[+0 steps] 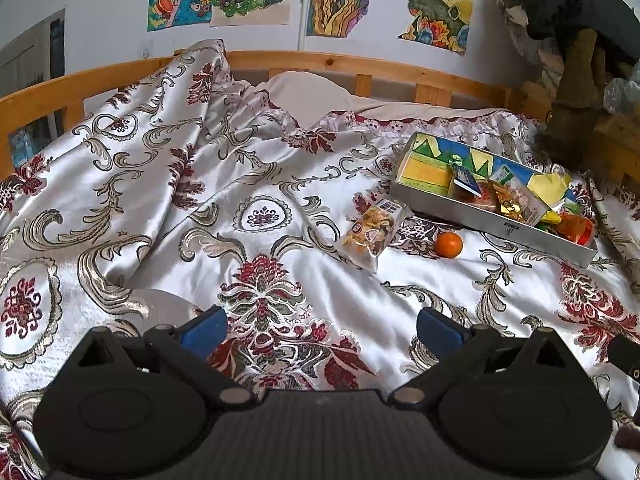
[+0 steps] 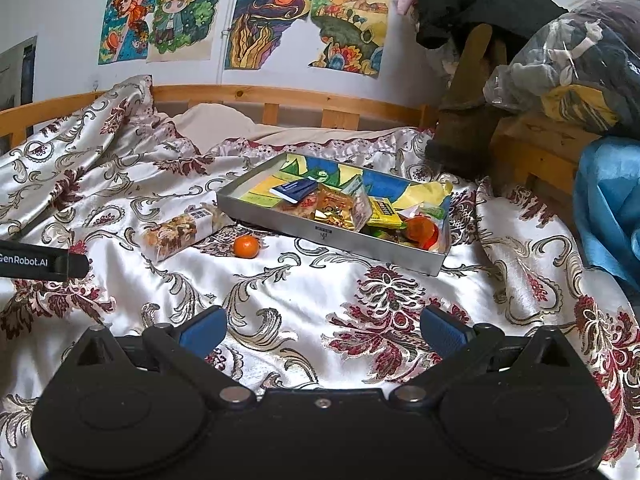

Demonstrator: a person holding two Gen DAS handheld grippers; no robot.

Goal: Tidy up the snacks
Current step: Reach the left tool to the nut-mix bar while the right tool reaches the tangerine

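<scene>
A shallow metal tray (image 1: 484,222) (image 2: 344,237) lies on the patterned bedspread and holds several wrapped snacks (image 2: 340,208). A clear bag of mixed snacks (image 1: 374,230) (image 2: 178,233) and a small orange (image 1: 448,244) (image 2: 245,246) lie on the bedspread just left of the tray. My left gripper (image 1: 320,330) is open and empty, low over the bedspread, well short of the bag. My right gripper (image 2: 322,330) is open and empty, in front of the tray. The left gripper's side shows at the left edge of the right wrist view (image 2: 44,264).
A wooden bed rail (image 1: 360,66) (image 2: 280,98) runs along the far side under wall posters. Dark clothing, a brown boot (image 2: 468,120) and a plastic bag of clothes (image 2: 568,60) pile at the right. A blue cloth (image 2: 612,200) hangs at far right.
</scene>
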